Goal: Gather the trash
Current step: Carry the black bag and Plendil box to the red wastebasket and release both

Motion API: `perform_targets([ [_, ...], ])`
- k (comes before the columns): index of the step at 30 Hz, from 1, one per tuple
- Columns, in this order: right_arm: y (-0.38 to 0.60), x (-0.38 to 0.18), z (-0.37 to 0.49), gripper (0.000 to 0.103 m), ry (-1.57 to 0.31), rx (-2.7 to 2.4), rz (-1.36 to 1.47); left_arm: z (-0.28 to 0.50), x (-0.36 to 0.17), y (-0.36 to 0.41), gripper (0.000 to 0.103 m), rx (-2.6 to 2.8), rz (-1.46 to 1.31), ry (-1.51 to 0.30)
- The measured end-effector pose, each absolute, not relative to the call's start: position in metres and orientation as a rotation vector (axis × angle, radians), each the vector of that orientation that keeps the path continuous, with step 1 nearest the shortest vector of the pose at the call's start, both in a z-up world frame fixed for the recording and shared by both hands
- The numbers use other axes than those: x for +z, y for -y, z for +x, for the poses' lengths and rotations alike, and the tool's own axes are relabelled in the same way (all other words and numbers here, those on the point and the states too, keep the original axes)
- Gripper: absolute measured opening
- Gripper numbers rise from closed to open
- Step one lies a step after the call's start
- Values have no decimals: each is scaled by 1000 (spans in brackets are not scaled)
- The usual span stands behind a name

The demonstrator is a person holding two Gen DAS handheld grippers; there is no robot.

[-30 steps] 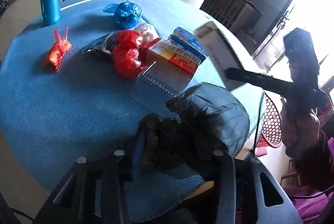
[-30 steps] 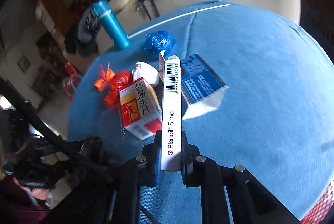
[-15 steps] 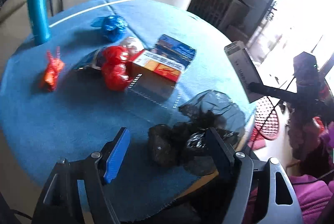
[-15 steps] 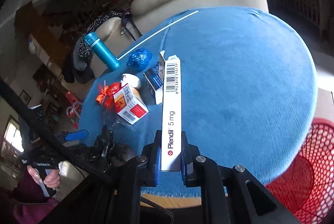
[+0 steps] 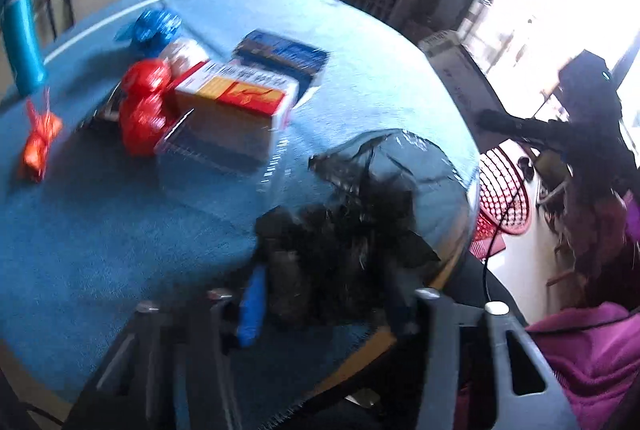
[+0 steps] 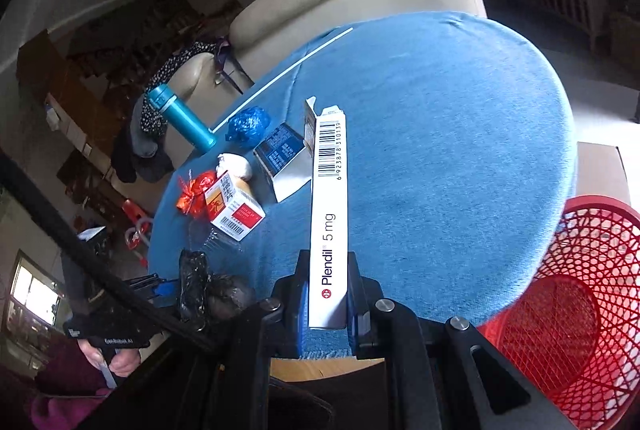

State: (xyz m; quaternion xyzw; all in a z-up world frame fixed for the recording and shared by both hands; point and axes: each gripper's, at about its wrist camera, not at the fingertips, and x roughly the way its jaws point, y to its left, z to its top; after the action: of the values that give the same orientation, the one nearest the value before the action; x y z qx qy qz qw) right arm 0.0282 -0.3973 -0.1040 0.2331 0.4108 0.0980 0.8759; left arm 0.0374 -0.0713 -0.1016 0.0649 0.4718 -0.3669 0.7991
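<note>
Right gripper (image 6: 325, 304) gripping white box (image 6: 329, 213), jaws clamped, frame centre, nearing red basket (image 6: 568, 294) lower right. Left gripper (image 5: 326, 294) jaws just closing around black bag (image 5: 340, 226). Next: hovering box over basket, releasing.

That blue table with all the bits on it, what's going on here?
A person is clearing trash off the blue table with a hand-held gripper in each hand. The right hand-held gripper is shut on a white Plendil box, held up near the red mesh basket. The left hand-held gripper has just been closing around a crumpled black plastic bag at the table's edge. More boxes and wrappers wait farther back.
</note>
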Motion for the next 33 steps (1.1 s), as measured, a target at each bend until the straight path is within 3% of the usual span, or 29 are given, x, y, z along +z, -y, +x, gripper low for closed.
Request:
perform_targets([
  [4, 407, -102, 20, 15, -840, 182, 500, 23, -96, 83, 22, -799, 221, -963],
  [8, 420, -97, 7, 15, -811, 146, 511, 19, -89, 105, 17, -823, 248, -925],
  [22, 513, -94, -71, 16, -747, -96, 572, 19, -41, 231, 16, -1059, 311, -819],
  [25, 530, -103, -88, 18, -760, -141, 606, 20, -49, 276, 20, -1103, 352, -827],
  [29, 548, -115, -102, 19, -796, -182, 683, 31, -68, 317, 47, -1114, 362, -886],
  [33, 559, -122, -107, 20, -831, -236, 703, 32, -70, 307, 49, -1076, 359, -890],
])
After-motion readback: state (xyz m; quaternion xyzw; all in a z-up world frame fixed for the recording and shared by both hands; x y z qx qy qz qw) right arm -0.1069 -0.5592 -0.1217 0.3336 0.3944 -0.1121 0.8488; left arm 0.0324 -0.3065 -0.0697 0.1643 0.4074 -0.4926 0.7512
